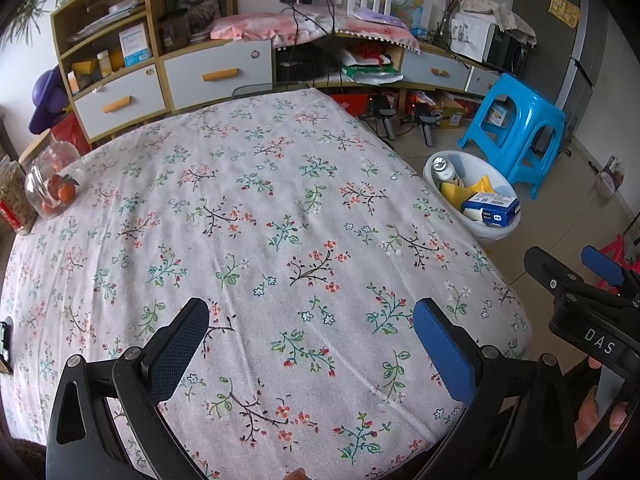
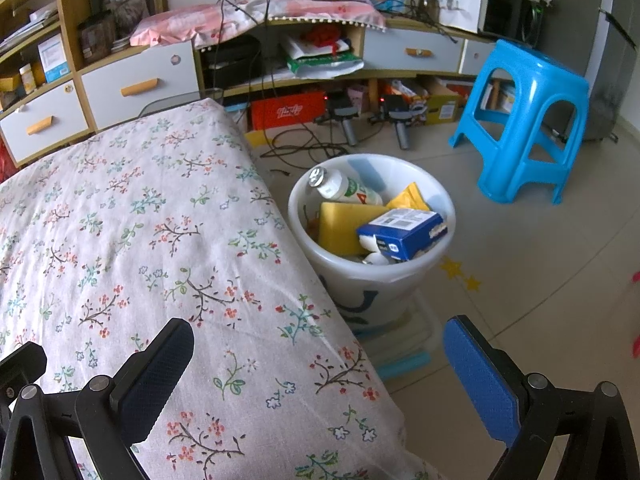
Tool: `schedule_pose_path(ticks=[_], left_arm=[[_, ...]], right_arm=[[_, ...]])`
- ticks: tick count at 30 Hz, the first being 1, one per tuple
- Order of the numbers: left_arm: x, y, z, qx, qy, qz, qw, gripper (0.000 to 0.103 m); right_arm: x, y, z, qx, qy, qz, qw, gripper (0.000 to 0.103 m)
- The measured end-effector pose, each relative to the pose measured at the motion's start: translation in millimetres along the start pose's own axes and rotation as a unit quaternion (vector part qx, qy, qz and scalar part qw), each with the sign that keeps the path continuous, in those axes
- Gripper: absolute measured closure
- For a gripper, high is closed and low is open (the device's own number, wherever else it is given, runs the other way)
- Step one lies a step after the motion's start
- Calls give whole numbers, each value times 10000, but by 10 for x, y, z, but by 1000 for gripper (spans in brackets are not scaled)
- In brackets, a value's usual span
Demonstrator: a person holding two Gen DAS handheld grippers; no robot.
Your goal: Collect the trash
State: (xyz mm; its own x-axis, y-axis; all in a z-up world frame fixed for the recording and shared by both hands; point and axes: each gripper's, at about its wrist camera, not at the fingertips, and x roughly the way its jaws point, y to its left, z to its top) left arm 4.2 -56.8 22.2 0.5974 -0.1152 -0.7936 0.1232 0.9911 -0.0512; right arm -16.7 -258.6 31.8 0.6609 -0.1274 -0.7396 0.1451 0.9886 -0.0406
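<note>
Black claw (image 1: pixel 312 344), blue pads (image 1: pixel 440 354), silver screws

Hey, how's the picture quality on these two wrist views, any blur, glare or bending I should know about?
Left wrist view: sharp, soft even daylight, strong fisheye bending of the table edge, dark corners. Right wrist view: also sharp, the bin and blue stool crisp, no harsh glare; only the near fingers look slightly soft.

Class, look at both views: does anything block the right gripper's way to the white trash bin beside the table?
Nothing visible does. The right gripper, open and empty, hangs over the table's edge, and the bin stands open-topped on the floor just beyond.
</note>
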Motion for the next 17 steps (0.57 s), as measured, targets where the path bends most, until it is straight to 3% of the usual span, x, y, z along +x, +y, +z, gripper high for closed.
schedule_pose_path(ticks=[17], left_arm=[[3, 69, 54, -129, 162, -51, 9998, 0]], right_arm=[[1, 17, 30, 30, 96, 18, 9999, 1]])
